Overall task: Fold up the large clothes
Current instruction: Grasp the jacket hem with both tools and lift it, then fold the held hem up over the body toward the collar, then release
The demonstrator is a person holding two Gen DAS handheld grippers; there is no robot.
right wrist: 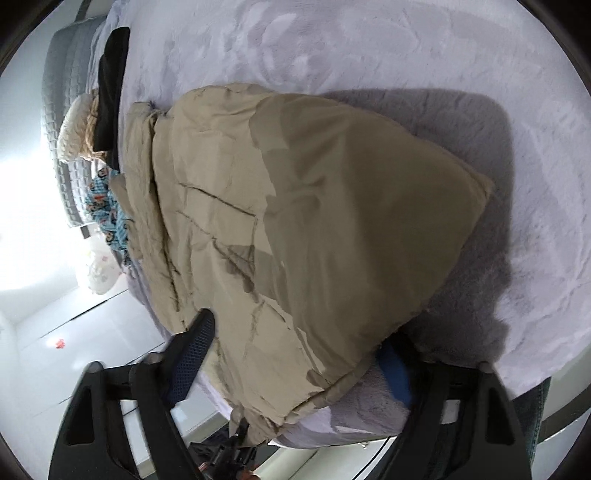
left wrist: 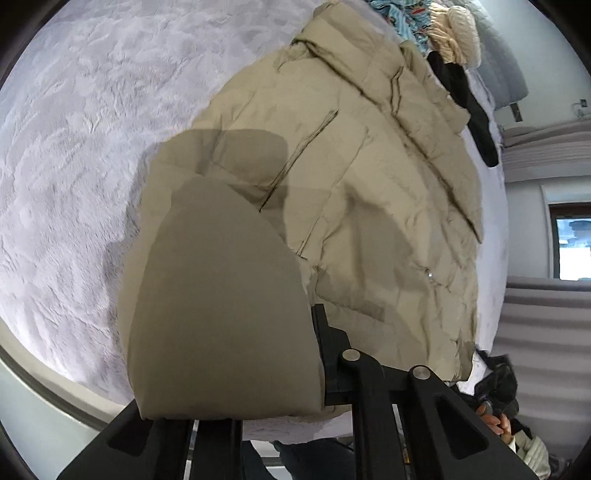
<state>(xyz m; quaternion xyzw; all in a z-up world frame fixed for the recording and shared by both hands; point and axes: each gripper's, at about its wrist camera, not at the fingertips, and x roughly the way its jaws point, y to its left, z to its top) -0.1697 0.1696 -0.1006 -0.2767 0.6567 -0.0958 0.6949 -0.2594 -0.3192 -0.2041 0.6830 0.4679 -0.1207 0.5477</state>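
Note:
A large beige padded jacket [left wrist: 369, 177] lies spread on a pale grey fluffy bed cover [left wrist: 74, 147]. My left gripper [left wrist: 266, 369] is shut on a folded beige part of the jacket [left wrist: 221, 314], which is lifted close to the camera and hides the left finger. In the right wrist view the jacket [right wrist: 295, 221] fills the middle. My right gripper [right wrist: 295, 369] has its two fingers [right wrist: 195, 350] wide apart on either side of the jacket's near edge, and cloth drapes between them.
A cream knit item [left wrist: 458, 33], a black garment [left wrist: 469, 107] and a blue patterned cloth [left wrist: 402, 14] lie at the jacket's collar end. The bed edge [right wrist: 332, 439] and the floor [right wrist: 74, 314] lie close below. A hand holding the other gripper [left wrist: 495, 417] shows at lower right.

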